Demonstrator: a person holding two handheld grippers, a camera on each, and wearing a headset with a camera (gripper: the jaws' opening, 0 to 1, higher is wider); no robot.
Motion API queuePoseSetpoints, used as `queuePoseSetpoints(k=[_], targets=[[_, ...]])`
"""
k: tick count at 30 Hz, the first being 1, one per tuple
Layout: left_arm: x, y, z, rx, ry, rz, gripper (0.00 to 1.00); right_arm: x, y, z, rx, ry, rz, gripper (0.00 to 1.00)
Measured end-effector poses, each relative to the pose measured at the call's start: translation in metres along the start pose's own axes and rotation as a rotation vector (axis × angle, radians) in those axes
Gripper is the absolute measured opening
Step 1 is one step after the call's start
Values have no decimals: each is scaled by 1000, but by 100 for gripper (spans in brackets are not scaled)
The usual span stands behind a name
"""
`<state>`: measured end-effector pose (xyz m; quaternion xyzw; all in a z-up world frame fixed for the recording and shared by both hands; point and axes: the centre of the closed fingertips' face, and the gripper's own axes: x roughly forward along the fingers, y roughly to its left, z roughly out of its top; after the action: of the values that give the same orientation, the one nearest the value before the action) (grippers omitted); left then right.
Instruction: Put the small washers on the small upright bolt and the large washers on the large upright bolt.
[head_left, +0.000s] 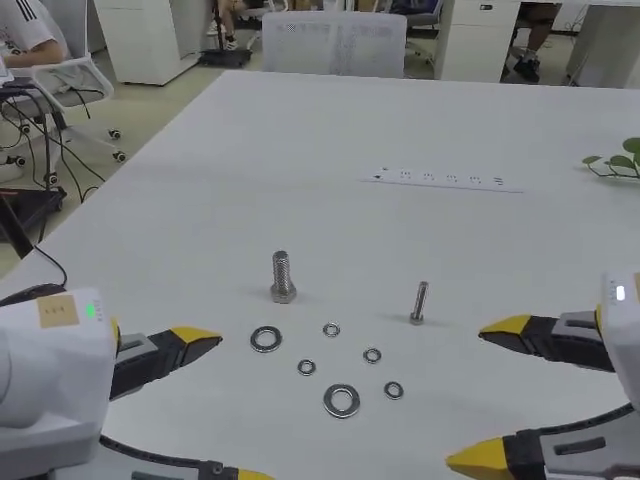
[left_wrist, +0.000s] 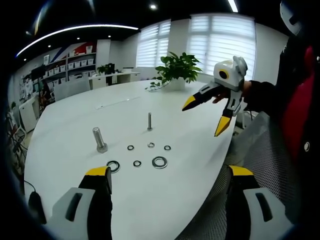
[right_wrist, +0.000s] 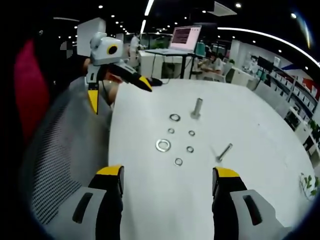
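The table (head_left: 300, 180) is seen as smooth, matte white. On it the large bolt (head_left: 282, 276) is stood upright on its hexagonal head, its thick threaded steel shank pointing up. The small bolt (head_left: 419, 302), far slimmer, is stood the same way to its right, well apart.

Nearer than both, flat shiny steel rings are scattered singly. The large washers (head_left: 265, 339) are laid left and nearest, with the small washers (head_left: 372, 355) spread between them, none touching.

The left gripper (head_left: 235, 408) is held at the near left, its yellow-tipped black jaws spread wide and nothing gripped. The right gripper (head_left: 465, 397) is held at the near right, equally wide and empty.

Bare tabletop is left between both grippers and the washers. A white power strip (head_left: 440, 178) is laid far beyond the bolts.
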<state>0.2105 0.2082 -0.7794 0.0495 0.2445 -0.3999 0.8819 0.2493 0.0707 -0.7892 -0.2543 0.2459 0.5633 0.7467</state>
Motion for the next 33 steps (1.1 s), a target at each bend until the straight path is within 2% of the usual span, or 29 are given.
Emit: queuePoseSetpoints(k=[9,16,33], targets=[[-2,1,2,2,-10,4,95,11,-1,15,-84,37,46,72],[-4,3,5,3,-18,11,94,27,2,25,-141,73,105,68],[-6,10,9,7,-31,44,94,63,-3,35,-261,191,211,61]])
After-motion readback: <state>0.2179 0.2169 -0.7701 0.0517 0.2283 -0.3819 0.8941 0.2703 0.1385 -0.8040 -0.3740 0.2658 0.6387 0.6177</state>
